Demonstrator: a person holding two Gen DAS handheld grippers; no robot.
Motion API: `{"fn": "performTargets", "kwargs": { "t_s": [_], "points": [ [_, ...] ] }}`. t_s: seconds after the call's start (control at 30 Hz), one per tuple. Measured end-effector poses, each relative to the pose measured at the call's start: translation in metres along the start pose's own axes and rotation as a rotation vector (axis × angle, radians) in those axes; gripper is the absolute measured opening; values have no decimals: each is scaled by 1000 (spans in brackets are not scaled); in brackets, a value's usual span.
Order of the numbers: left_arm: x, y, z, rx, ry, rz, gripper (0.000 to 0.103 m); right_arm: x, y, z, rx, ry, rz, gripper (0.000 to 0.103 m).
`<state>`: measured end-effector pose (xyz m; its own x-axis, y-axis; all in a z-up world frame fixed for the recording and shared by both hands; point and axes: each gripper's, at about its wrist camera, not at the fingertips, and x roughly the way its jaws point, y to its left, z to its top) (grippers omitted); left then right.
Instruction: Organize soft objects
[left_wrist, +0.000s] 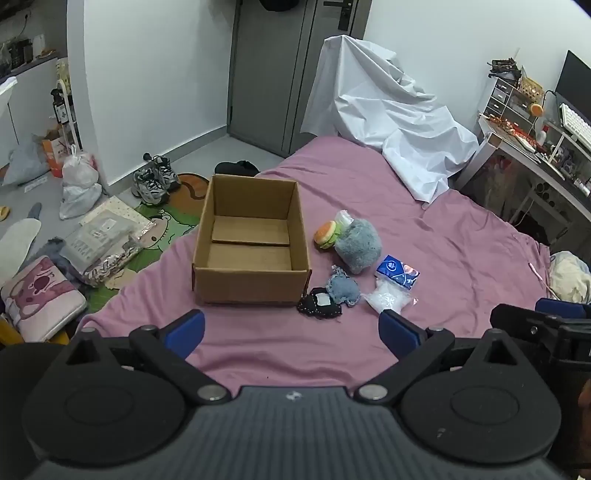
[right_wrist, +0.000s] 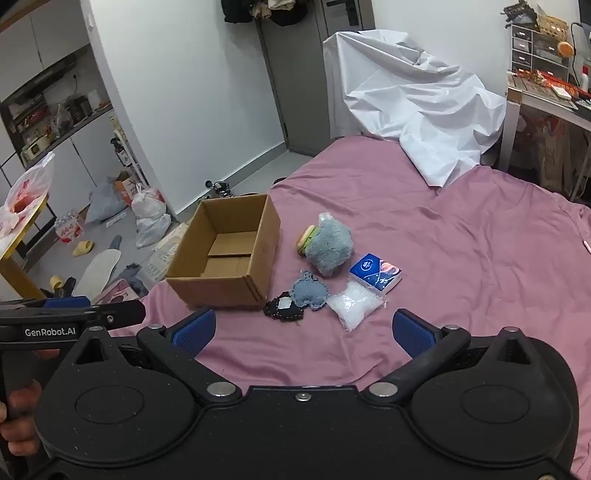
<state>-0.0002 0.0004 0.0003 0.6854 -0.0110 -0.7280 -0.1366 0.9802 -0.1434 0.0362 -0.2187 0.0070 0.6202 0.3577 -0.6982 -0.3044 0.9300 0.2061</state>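
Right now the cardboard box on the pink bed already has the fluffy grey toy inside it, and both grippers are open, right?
Not quite. The cardboard box is empty; the left wrist view shows its bare bottom. The fluffy grey toy lies on the pink bed beside the box. The rest holds: the left gripper and right gripper are both open.

Plenty of bare bed (left_wrist: 288, 343) right in front of both grippers. The cardboard box (left_wrist: 251, 280) blocks the left side, and the soft stuff (right_wrist: 325, 291) crowds just beside it.
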Motion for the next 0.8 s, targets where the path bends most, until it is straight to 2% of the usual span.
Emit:
{"fn": "performTargets", "kwargs": {
  "t_s": [0.1,0.13,0.17,0.27,0.8],
  "points": [
    [-2,1,1,-10,1,-23,100,-2,-1,1,7,-8,0,103],
    [-3,11,5,-34,12,-53,100,-4,1,1,5,-12,-3,103],
    [-4,13,6,-33,12,-58,100,-7,7,-3,-28,-27,-9,103],
    [-16,3,2,-5,-8,-35,100,-12,6,-7,-23,-31,1,103],
    [-34,-12,-9,24,-34,-36,100,-27,5,-8,-14,-45,-16,103]
  ]
}}
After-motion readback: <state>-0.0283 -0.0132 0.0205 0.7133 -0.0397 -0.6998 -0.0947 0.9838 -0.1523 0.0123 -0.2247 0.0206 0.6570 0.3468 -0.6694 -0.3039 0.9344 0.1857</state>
